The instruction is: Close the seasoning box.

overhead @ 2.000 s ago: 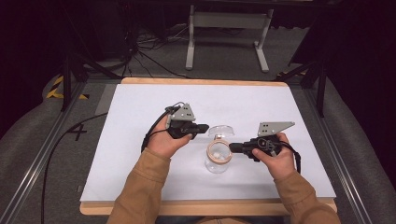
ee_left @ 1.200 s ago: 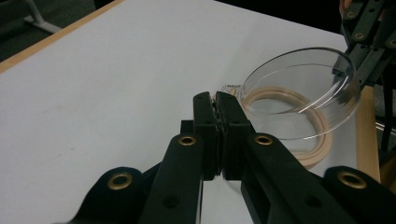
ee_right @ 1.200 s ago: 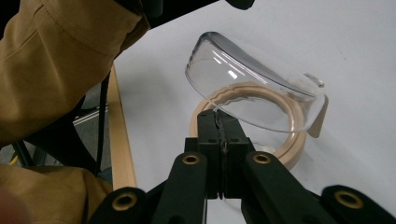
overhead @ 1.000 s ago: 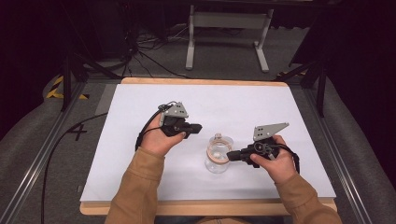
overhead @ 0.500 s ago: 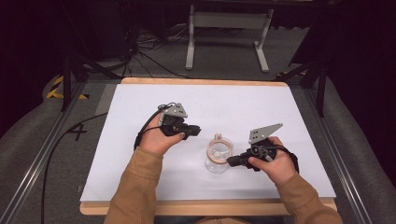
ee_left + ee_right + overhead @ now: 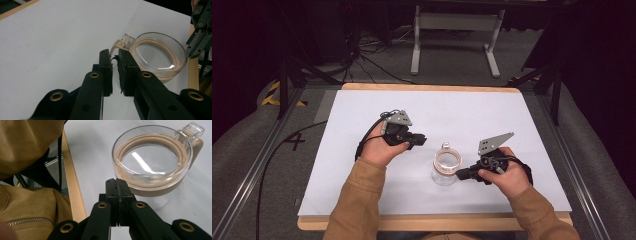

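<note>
Sitting near the front middle of the white worktop [image 6: 472, 107]: a clear round jar [image 6: 446, 168] with a tan seal ring under a glass lid and a small clear clasp on one side. Smooth, glossy, catching a streak of ceiling light in the right gripper view.

Left gripper [image 6: 421, 140] up and to the jar's left, black jaws nearly together with just a thin slit between, nothing in them; tips close to the clasp in the left gripper view, contact hard to call. Right gripper [image 6: 460, 174] at the jar's right side, jaws pressed flat together, empty, tips just beside the glass wall. Grey three-cornered plates on top of both.

Right gripper view adds a tan jacket sleeve [image 6: 27, 142] with a zip, plus the worktop's pale wooden edge [image 6: 73, 187]. High view gives the room: grey carpet [image 6: 257, 150], black cables on the floor, a white metal stand [image 6: 454, 22] behind the worktop, dark surroundings. Worktop matte, with a few faint marks.
</note>
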`<state>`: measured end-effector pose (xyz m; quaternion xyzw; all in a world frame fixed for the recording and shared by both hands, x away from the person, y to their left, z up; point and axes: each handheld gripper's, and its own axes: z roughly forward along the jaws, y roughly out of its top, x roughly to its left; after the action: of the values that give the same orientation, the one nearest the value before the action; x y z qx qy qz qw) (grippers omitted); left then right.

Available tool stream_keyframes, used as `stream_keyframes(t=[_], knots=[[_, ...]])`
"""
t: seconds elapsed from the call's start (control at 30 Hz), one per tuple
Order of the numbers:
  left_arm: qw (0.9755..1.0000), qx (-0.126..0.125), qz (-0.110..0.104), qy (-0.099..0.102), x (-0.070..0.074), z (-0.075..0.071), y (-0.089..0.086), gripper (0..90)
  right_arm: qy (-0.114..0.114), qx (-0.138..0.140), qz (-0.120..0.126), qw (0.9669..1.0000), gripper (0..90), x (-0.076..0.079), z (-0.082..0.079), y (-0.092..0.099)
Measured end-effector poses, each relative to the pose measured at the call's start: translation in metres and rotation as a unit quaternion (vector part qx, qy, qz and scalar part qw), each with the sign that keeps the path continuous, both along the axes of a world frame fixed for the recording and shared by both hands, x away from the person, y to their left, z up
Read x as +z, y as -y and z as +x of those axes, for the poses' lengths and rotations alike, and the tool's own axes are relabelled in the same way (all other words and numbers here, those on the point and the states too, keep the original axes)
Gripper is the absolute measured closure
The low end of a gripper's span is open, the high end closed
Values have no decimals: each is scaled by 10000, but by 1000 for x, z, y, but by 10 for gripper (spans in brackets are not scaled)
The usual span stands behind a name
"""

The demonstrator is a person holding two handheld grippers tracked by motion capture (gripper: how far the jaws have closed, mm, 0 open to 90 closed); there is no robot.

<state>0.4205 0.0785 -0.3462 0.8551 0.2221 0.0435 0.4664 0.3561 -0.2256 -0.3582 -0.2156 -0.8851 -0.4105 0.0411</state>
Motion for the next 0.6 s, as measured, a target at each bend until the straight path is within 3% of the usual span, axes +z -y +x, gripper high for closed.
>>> stream_keyframes(t=[0.23,0.6], knots=[[9999,154,34,-16,0,-2,-6,769,105,-45,155,9998,847,7,1,5],[9983,571,58,-76,-2,-16,-33,722,446,-288,547,9971,660,28,16,21]])
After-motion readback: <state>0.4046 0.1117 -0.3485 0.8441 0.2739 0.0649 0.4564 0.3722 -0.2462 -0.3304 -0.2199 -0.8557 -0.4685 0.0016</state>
